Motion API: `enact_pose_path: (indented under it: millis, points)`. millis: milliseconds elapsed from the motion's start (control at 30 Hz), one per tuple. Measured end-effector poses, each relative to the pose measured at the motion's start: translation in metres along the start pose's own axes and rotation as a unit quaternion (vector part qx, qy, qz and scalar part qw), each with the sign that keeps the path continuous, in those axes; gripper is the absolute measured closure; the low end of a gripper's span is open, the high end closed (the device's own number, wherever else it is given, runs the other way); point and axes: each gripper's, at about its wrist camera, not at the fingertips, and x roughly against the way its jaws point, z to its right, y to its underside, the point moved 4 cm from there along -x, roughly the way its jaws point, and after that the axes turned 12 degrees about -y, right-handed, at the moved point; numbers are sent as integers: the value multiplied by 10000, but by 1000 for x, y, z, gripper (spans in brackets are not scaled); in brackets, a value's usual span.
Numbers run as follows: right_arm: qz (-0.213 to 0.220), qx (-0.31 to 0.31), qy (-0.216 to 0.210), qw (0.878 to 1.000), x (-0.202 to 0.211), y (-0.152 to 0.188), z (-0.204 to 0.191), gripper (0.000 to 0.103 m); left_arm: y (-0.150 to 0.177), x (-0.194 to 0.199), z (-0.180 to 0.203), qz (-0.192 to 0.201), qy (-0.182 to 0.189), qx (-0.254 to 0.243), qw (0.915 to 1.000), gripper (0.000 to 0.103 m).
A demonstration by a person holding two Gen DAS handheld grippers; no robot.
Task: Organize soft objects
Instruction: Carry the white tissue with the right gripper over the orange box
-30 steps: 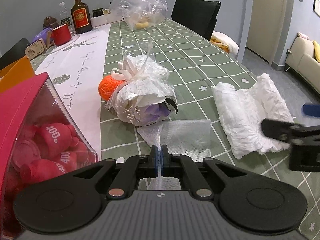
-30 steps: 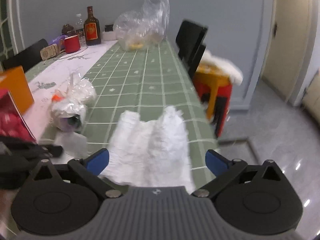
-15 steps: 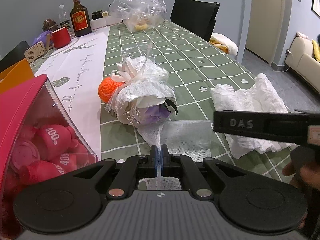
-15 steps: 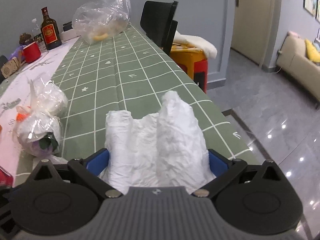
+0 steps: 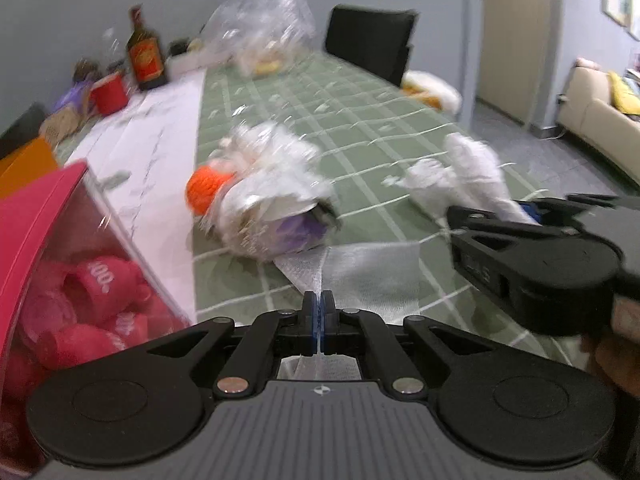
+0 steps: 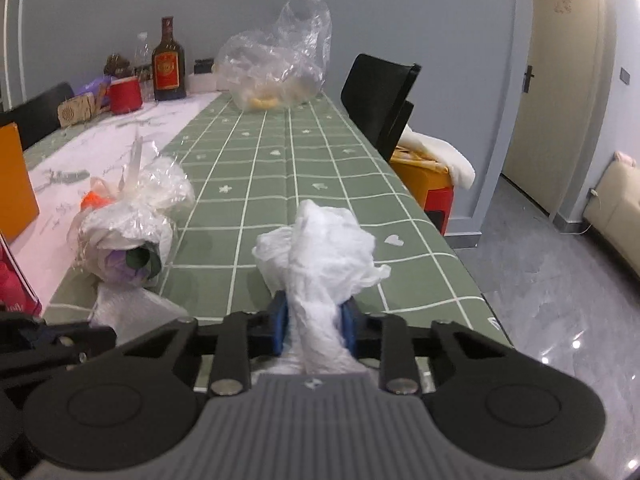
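Observation:
My left gripper (image 5: 319,312) is shut on the near edge of a thin white mesh sheet (image 5: 368,268) that lies on the green checked tablecloth (image 5: 360,128). My right gripper (image 6: 314,326) is shut on a crumpled white cloth (image 6: 320,248), bunched between the blue pads and lifted at its near end; the cloth also shows in the left wrist view (image 5: 460,172), with the right gripper (image 5: 532,210) to its right. A plastic-wrapped flower bundle (image 5: 276,196) with an orange knitted ball (image 5: 206,190) lies just beyond the mesh sheet; the bundle also shows in the right wrist view (image 6: 132,216).
A red-lidded clear box of pink bottles (image 5: 60,272) stands at the near left. An orange box (image 6: 12,184), a red mug (image 6: 126,96), a dark bottle (image 6: 168,66) and a clear plastic bag (image 6: 280,68) stand farther back. The table edge (image 6: 448,248) and a black chair (image 6: 376,100) are on the right.
My right gripper has closed on the white cloth, bunching it up and lifting its near end. My left gripper has stayed shut on the mesh sheet and shifted slightly.

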Motion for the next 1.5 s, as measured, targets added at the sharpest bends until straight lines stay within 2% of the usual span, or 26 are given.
enact_pose_path:
  millis: [67,200,433,567,667,800,933,1033,1133,1200,1233,1333,1500]
  points:
    - [67,-227,-62,9997,3,1,8,78,1,14,5,367,-22,-175,9992,103]
    - [200,-597,-206,9978,7,1,24,78,-4,48,7,951,79,-206,9952,102]
    - [491,-1087,-403,9920,17,2,38,78,-16,102,-11,1428,160,-18,9896,102]
    - [717,-767,-513,9932,23,-6,23,78,-31,140,-38,1680,-41,148,9857,102]
    - [992,-836,-531,9901,36,-14,11,78,-42,169,-68,1877,-337,206,9814,102]
    - [1403,-264,-404,9889,60,-31,-28,78,-52,202,-110,2128,-969,240,9720,102]
    - [1706,-234,-902,9809,91,-55,-68,78,-60,218,-153,2167,-1203,627,9668,102]
    - [1966,-122,-1257,9723,113,-74,-103,78,-61,229,-182,2255,-1160,942,9627,102]
    - [2106,-48,-1551,9652,125,-94,-139,78,-58,233,-220,2250,-748,1508,9597,102]
    - [2219,-55,-1686,9604,129,-106,-162,78,-53,230,-244,2292,-693,1806,9540,102]
    - [2241,-41,-1800,9578,128,-111,-174,78,-50,226,-256,2316,-661,1931,9512,102]
    - [2167,-62,-2093,9535,118,-123,-204,77,-40,208,-282,2152,-501,2204,9500,102]
    - [2080,273,-2072,9555,97,-138,-257,77,-27,164,-315,1789,-339,2517,9505,102]
